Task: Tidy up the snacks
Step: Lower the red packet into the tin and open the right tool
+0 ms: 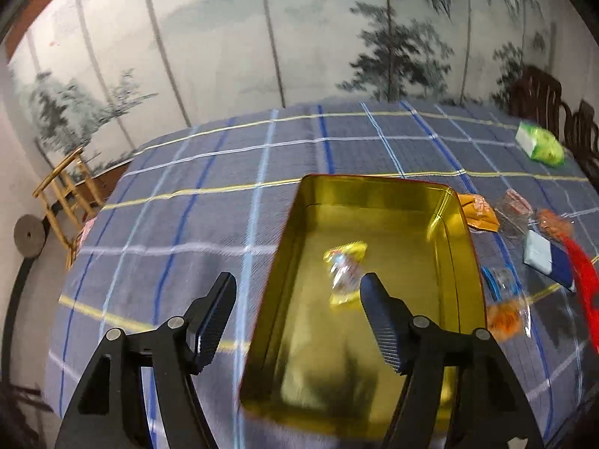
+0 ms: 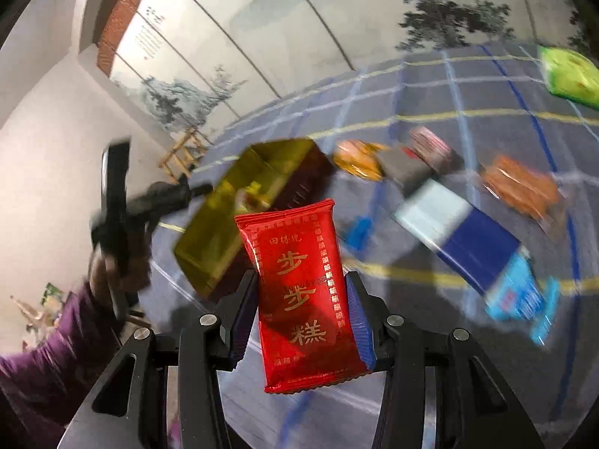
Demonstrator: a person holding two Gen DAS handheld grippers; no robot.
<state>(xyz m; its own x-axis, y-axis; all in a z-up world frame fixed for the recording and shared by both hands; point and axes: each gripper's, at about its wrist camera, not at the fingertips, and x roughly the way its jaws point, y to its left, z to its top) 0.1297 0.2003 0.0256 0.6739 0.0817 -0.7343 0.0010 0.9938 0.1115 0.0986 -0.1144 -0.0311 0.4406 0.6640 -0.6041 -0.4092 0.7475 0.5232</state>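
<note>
An open gold tin (image 1: 393,239) stands on the blue checked tablecloth (image 1: 187,232), with a small yellow-wrapped candy (image 1: 346,273) lying inside it. My left gripper (image 1: 297,293) hovers open over the tin's near left wall, nothing between its fingers, the candy just beyond the right finger. In the right wrist view my right gripper (image 2: 299,280) is shut on a red snack packet with gold characters (image 2: 299,292), held upright above the cloth to the right of the tin (image 2: 221,232). A hand in a purple sleeve (image 2: 112,269) holds the other tool at the left.
Right of the tin lie several loose snacks: an orange packet (image 1: 481,211), clear-wrapped orange ones (image 2: 520,187), a blue and white box (image 2: 460,235) and a green packet (image 1: 539,146). Dark wooden chairs (image 1: 543,101) stand at the far right, a bamboo stool (image 1: 67,194) at the left.
</note>
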